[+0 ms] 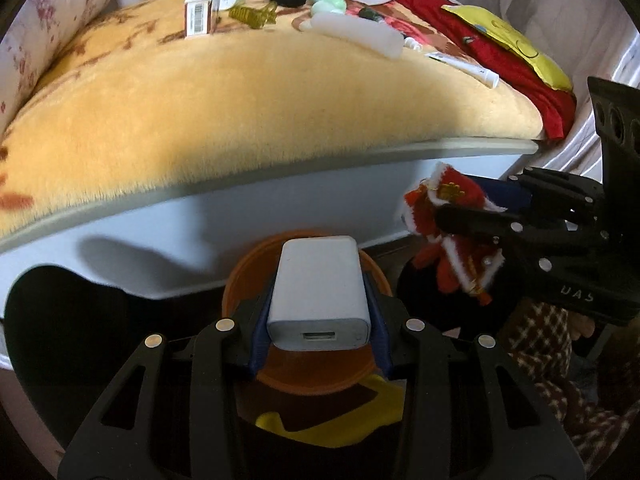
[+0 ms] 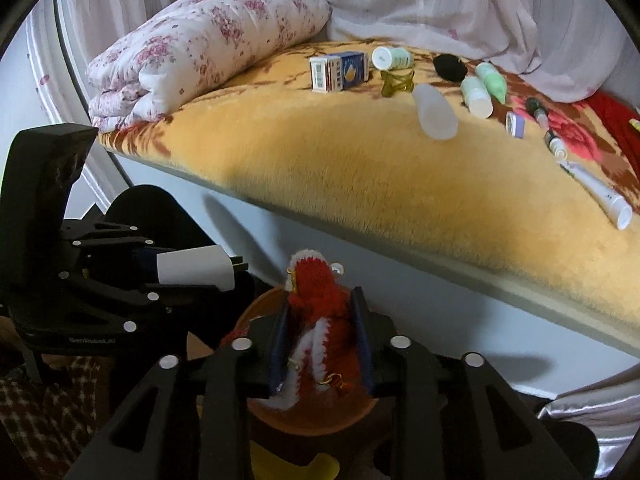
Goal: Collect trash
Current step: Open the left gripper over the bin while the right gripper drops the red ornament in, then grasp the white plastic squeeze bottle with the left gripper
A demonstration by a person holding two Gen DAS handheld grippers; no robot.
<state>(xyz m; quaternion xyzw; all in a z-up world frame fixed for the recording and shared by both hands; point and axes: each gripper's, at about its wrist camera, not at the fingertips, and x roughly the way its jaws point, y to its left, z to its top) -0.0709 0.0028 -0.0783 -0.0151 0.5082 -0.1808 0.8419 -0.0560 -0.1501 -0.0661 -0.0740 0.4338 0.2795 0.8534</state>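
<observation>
Progress looks partial: each gripper holds one item over the orange bin point(image 1: 236, 280) on the floor beside the bed, and nothing can be seen inside the bin yet because the grippers block most of it. Left gripper point(image 1: 318, 320) is clamped on a white charger point(image 1: 318, 280), fingers pressed against both of its sides, USB port facing the camera; the charger sits right above the bin opening in the left wrist view. Right gripper point(image 2: 322, 340) is clamped on a red knitted ornament point(image 2: 316, 320) with white trim, which stands up between the blue finger pads and hangs just above the bin rim point(image 2: 256, 308) in the right wrist view. The two grippers are near each other, side by side, not touching as far as can be told. Judging from this, dropping both items is the step in hand. Plenty is left on the yellow blanket point(image 2: 320, 168): a small box point(image 2: 338, 71), a white jar point(image 2: 390, 58), a yellow-green hair clip point(image 2: 396, 82), a black scrunchie point(image 2: 450, 67), a clear bottle point(image 2: 436, 114), two pale green bottles point(image 2: 476, 98), small dropper bottles point(image 2: 538, 112) and a white tube point(image 2: 600, 196). All of these lie well apart from both grippers, up on the bed near the far edge, with a floral quilt point(image 2: 192, 48) rolled at the left. Which of them count as trash cannot be told.
</observation>
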